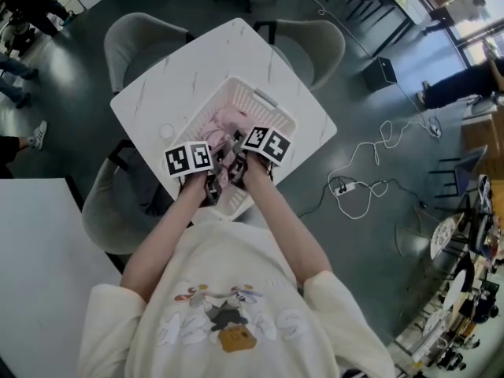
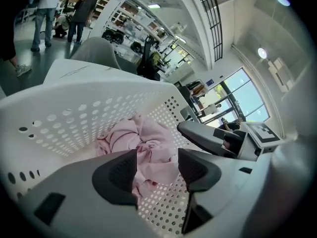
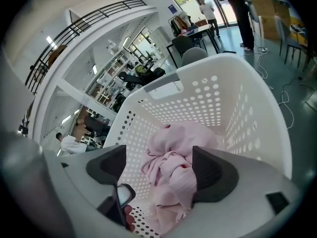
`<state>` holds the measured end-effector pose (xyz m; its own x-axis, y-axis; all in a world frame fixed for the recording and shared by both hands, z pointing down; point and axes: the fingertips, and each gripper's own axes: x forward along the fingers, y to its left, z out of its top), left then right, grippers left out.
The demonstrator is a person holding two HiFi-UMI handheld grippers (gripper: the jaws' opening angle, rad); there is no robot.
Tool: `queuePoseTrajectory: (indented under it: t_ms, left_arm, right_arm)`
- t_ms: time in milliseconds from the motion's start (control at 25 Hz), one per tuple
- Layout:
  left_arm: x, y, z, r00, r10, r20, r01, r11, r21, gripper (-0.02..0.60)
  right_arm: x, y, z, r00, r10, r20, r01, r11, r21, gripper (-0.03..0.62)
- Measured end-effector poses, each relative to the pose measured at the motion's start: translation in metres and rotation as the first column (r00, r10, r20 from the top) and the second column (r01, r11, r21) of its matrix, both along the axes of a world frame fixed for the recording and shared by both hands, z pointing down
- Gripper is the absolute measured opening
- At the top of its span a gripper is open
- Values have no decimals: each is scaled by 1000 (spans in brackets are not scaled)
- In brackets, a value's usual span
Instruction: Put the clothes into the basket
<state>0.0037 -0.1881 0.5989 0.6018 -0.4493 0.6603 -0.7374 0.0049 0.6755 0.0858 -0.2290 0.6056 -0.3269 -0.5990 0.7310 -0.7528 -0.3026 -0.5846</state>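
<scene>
Pink clothes (image 1: 225, 124) lie bunched inside the white basket (image 1: 272, 105), which stands on the white surface (image 1: 179, 85). Left gripper (image 2: 157, 170) and right gripper (image 3: 158, 165) hover over the basket's near end. Both are released, jaws apart, with cloth below the gap but not pinched. Judgement: the drop-off looks done. Next move calls for lifting clear of the rim without snagging cloth, then looking for any further garment.

The clothes (image 1: 226, 123) are found in the basket (image 1: 211, 110), just ahead of and below the left gripper (image 2: 157, 170) and the right gripper (image 3: 158, 170) (both held side by side over its near end). The basket is set on the table (image 1: 181, 77); chairs (image 1: 134, 34) are seen past it, ahead-left and ahead-right of the grippers.
</scene>
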Motion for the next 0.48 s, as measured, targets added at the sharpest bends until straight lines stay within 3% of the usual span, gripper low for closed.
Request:
queuePoseTrajectory:
  t_ms: [200, 480]
  left_arm:
    - [-9, 1, -14, 1000, 9, 19, -10, 999, 44, 247]
    - [-21, 9, -34, 996, 35, 83, -46, 990, 131, 193]
  right_arm:
    - [-11, 1, -16, 998, -46, 41, 44, 998, 54, 397]
    - [-15, 11, -34, 997, -71, 27, 67, 990, 120, 397]
